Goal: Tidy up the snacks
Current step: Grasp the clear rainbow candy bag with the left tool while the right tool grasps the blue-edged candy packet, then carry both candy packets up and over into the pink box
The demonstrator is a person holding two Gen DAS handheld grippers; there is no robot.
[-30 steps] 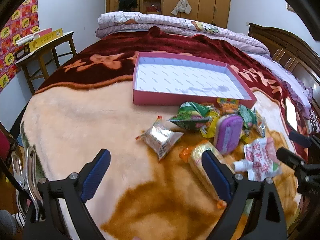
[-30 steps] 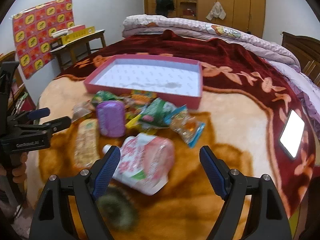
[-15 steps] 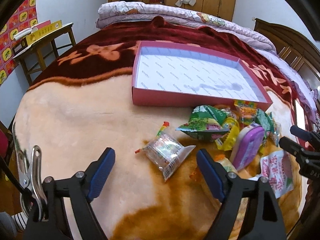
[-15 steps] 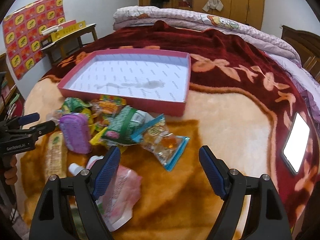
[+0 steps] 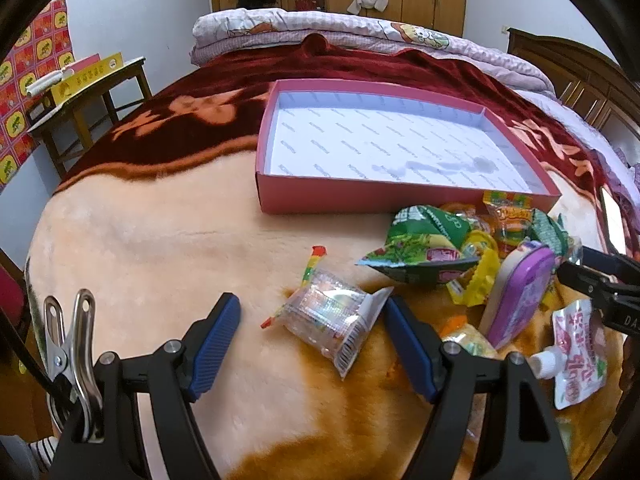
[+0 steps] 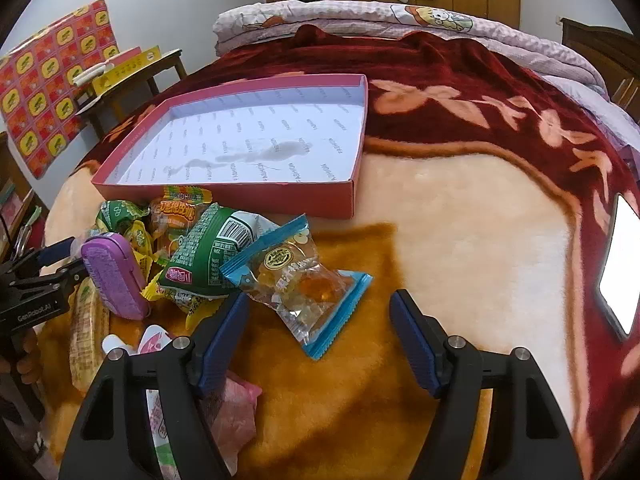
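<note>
Left wrist view: the left gripper (image 5: 312, 334) gapes wide at bottom centre, a clear candy packet (image 5: 332, 318) lying between its fingers, the pink box (image 5: 320, 196) above. Right wrist view: the right gripper (image 6: 318, 328) spreads wide low in frame, a blue-edged jelly packet (image 6: 304, 280) between its fingers, snack pile (image 6: 188, 252) centre left.

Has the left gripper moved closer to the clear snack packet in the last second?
Yes. The left gripper has advanced toward the pink box, which looms larger, and the clear snack packet now lies between its open fingers instead of ahead of them.
</note>
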